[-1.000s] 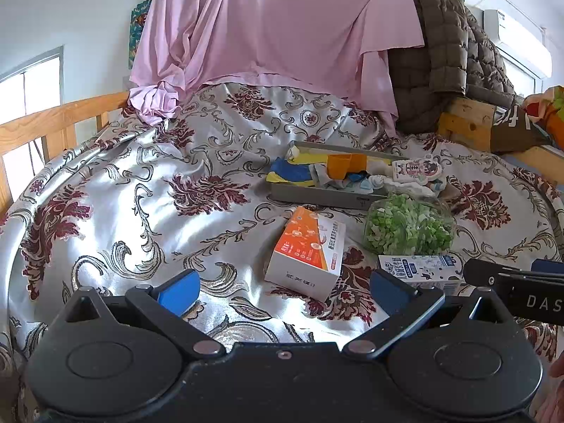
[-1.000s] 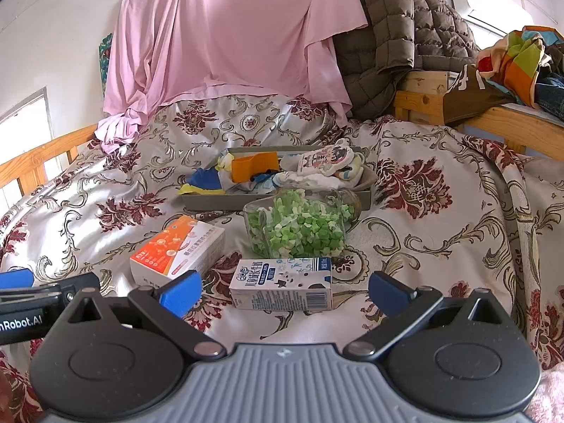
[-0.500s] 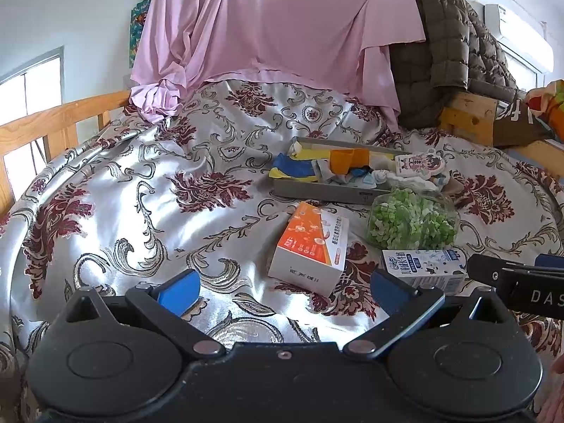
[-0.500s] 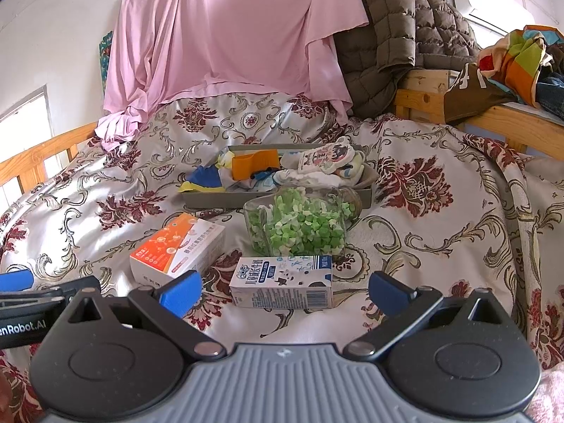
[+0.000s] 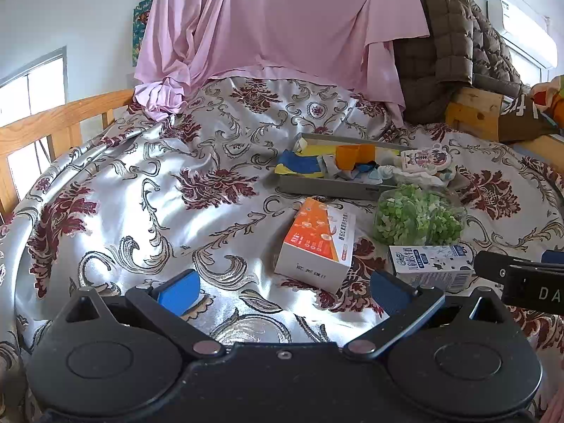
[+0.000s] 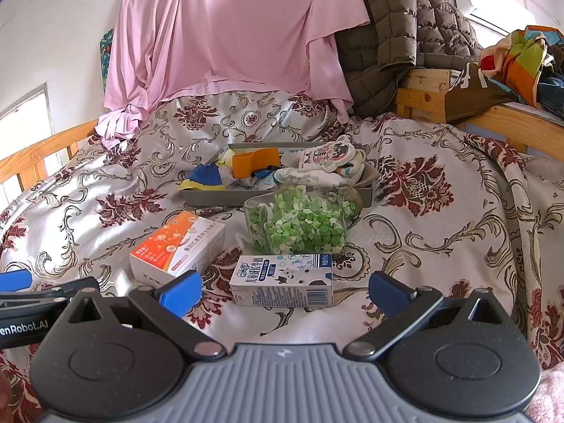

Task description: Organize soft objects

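Observation:
A grey tray (image 5: pixel 331 187) (image 6: pixel 211 198) on the bed holds several soft items: blue and yellow cloths (image 6: pixel 204 177), an orange piece (image 6: pixel 255 162), printed socks (image 6: pixel 326 155). In front of it lie an orange-white box (image 5: pixel 315 243) (image 6: pixel 176 246), a clear jar of green pieces (image 5: pixel 417 216) (image 6: pixel 303 224) on its side, and a milk carton (image 5: pixel 428 266) (image 6: pixel 282 280). My left gripper (image 5: pixel 282 289) is open and empty, just short of the box. My right gripper (image 6: pixel 283 290) is open and empty, just short of the carton.
The bed has a silver floral cover (image 5: pixel 141 194). A pink sheet (image 5: pixel 282 28) and a brown quilted jacket (image 6: pixel 398 35) hang at the back. Wooden bed rails (image 5: pixel 53 123) (image 6: pixel 493 116) run along the left and right.
Both grippers have drifted slightly; the left view shifted a little so the objects sit lower and further right. Both stay open and empty.

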Available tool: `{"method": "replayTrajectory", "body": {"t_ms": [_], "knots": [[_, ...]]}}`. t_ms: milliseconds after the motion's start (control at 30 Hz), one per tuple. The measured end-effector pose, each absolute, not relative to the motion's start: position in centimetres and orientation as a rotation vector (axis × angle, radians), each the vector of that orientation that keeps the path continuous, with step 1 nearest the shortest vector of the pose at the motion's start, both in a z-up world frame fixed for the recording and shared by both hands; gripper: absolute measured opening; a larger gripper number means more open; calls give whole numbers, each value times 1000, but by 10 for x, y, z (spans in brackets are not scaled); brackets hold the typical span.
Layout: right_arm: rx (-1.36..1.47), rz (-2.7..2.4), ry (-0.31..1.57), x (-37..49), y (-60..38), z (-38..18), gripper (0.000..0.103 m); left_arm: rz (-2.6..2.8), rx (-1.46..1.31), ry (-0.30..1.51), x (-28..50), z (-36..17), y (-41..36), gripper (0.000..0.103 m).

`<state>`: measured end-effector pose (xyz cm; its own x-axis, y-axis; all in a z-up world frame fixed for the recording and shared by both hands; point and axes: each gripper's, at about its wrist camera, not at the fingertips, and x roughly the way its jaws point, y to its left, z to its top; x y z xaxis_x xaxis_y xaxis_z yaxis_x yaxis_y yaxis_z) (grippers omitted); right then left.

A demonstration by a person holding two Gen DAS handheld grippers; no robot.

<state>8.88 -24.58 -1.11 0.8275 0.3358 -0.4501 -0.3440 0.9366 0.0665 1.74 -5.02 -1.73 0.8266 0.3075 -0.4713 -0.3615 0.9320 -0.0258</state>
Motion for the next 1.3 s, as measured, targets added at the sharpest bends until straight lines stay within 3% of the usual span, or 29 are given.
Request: {"method": "replayTrajectory", "body": {"t_ms": [1300], "knots": [[-20,359,479,90,-245,-10,103,360,-111,485,14,-20,-45,102]]}}
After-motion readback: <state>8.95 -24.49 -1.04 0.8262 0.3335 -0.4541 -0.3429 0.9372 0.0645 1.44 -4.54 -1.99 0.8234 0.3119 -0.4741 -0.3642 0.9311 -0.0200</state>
